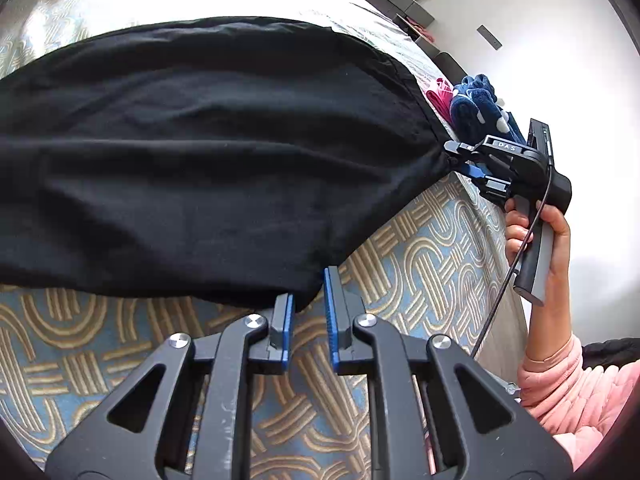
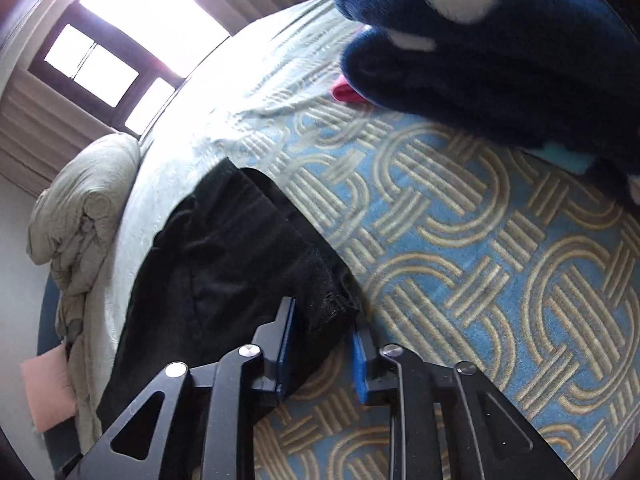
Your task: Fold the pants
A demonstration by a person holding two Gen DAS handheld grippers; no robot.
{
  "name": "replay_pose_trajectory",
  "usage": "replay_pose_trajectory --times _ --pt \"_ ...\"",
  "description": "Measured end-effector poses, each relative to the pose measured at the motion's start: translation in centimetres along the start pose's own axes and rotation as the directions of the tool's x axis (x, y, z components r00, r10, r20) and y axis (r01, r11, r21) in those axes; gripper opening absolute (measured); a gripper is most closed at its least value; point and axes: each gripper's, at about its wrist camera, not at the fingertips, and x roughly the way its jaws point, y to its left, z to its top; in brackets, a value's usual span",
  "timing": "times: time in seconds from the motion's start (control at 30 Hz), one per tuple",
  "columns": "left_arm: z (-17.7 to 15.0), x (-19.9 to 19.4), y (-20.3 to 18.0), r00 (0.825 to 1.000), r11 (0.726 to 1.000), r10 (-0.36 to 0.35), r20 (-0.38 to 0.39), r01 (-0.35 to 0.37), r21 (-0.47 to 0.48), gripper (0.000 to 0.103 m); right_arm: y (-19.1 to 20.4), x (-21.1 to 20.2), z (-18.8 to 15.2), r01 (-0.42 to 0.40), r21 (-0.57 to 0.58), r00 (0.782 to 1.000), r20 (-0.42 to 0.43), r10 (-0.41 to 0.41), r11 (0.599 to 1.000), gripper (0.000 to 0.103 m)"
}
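I am pinching the near hem of the black soft-fabric pants (image 1: 192, 152), which are lying spread on the bed's blue bedspread with tan looped lines (image 1: 420, 248). My left hand-held gripper (image 1: 310, 312) is standing narrow with the edge between its blue pads. My right hand-held gripper (image 2: 324, 344) is clamping the bunched corner. Before lifting, I am judging both grips should be equally deep, so the fold travels level and clears the navy plush garment (image 2: 480, 48).
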Motion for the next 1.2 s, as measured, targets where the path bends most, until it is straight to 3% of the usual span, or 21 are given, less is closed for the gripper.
replay_pose_trajectory --times 0.07,0.13,0.23,0.43,0.57,0.67,0.8,0.9,0.93,1.0,1.07,1.2 --pt "-0.1 0.0 -0.1 1.000 1.000 0.001 -0.002 -0.001 0.001 0.015 0.0 -0.5 -0.1 0.003 -0.033 1.000 0.020 -0.002 0.999 0.039" --pt "-0.2 0.0 -0.2 1.000 1.000 0.005 -0.005 -0.005 0.005 0.015 0.2 -1.4 -0.1 0.096 -0.059 0.994 0.065 -0.092 0.994 0.052" --pt "-0.4 -0.1 -0.2 1.000 1.000 0.010 -0.008 -0.010 0.003 0.015 -0.1 -3.0 0.4 0.166 -0.080 0.979 0.133 -0.154 0.983 0.053" --pt "-0.9 -0.2 -0.1 1.000 1.000 0.012 -0.029 -0.012 -0.009 0.015 0.3 -3.8 0.2 0.127 -0.116 0.986 0.127 -0.112 0.985 0.057" --pt "-0.7 -0.4 -0.2 0.998 0.998 0.057 -0.009 -0.057 0.010 0.017 0.9 -3.1 0.1 0.095 -0.127 0.991 0.104 -0.082 0.987 0.057" --pt "-0.1 -0.2 -0.1 0.995 0.995 0.096 0.013 -0.097 0.020 0.038 2.0 -2.8 0.7 0.081 -0.154 0.991 0.116 -0.064 0.985 0.057" --pt "1.0 0.7 0.3 0.996 0.996 0.088 0.019 -0.088 -0.001 0.046 4.4 -2.4 2.4 0.070 -0.240 0.989 0.145 -0.035 0.968 0.073" --pt "1.8 1.4 0.2 0.997 0.997 0.079 0.026 -0.079 -0.003 0.046 6.8 -0.8 4.2 0.051 -0.323 0.992 0.129 -0.010 0.945 0.079" --pt "2.1 1.5 0.0 0.997 0.998 0.067 0.025 -0.067 0.002 0.035 7.8 0.1 5.1 0.041 -0.356 0.994 0.113 -0.001 0.934 0.080" --pt "2.3 1.5 -0.5 0.997 0.997 0.069 0.019 -0.070 0.021 0.027 9.2 2.0 6.5 0.046 -0.386 0.996 0.087 -0.014 0.921 0.081" --pt "2.1 1.4 -0.8 0.996 0.994 0.092 0.018 -0.092 0.057 0.022 10.0 4.3 8.2 0.058 -0.373 0.997 0.064 -0.037 0.926 0.081" --pt "1.4 0.9 -0.5 0.998 0.998 0.057 0.005 -0.057 0.027 0.021 10.4 8.5 10.8 0.022 -0.305 0.999 -0.040 -0.036 0.952 0.081"
